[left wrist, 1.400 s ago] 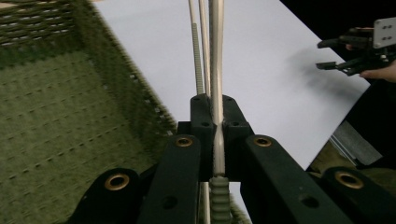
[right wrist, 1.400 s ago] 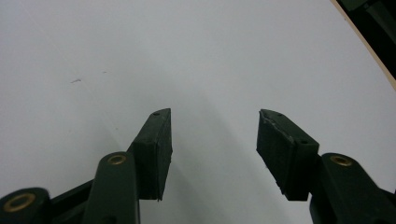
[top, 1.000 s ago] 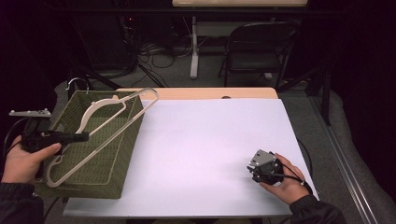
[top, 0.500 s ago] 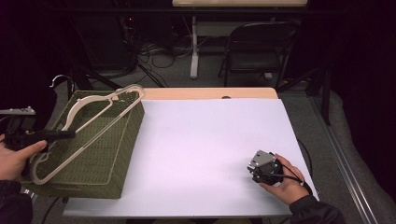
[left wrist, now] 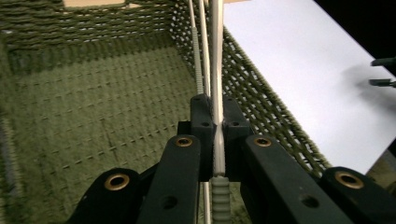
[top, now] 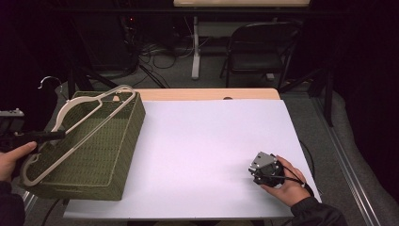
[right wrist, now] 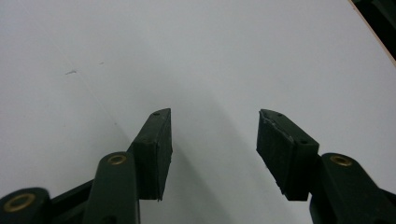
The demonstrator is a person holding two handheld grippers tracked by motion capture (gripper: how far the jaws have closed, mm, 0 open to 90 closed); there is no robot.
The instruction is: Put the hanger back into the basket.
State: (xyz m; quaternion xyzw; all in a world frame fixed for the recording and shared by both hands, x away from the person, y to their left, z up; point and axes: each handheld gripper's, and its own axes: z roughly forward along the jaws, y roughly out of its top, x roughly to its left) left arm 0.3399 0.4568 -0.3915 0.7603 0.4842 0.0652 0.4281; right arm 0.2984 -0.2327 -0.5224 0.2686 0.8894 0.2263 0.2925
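My left tool [left wrist: 217,122] pinches the cream hanger [top: 80,129], lifting it from the green basket [top: 101,165]; my right tool [right wrist: 214,140] rests wide, idle.

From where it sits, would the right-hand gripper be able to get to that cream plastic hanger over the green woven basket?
Probably yes: the right gripper is open with bare white tabletop between it and the cream plastic hanger, though far off, and the left gripper already clamps it.

Three cameras: one overhead, one on each gripper.
High view looks forward and down on the table [top: 207,141]; left gripper view sits close over the basket [left wrist: 93,107], probably sharing the table's white top; right hugs it.
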